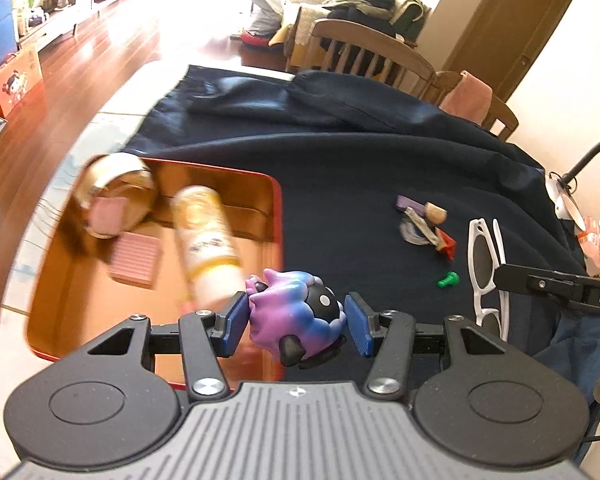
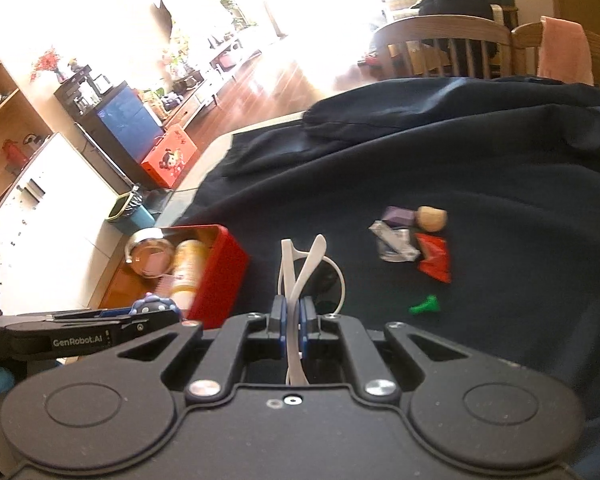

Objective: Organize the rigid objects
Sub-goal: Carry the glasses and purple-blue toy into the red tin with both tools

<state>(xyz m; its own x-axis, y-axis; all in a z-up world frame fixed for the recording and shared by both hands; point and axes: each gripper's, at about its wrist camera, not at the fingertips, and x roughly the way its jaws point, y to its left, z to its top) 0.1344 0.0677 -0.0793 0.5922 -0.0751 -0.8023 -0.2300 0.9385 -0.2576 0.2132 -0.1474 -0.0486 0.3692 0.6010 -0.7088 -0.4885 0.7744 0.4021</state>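
Crowding red box [image 1: 278,216]: blurry jar [image 1: 114,196], bottle [image 1: 206,240], maybe pink pad [image 1: 136,258].

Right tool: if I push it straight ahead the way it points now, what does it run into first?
Nothing solid soon, I think. The right tool, shut on the white glasses, points over bare dark cloth; the red box lies left, the small clutter right. Depth is unclear.

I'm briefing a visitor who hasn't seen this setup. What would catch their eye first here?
Probably the purple-and-blue toy figure between the left tool's blue pads, right beside the red tray that holds a jar and a bottle. Next, the white sunglasses pinched in the right tool above the dark cloth, with small odds and ends scattered farther right.
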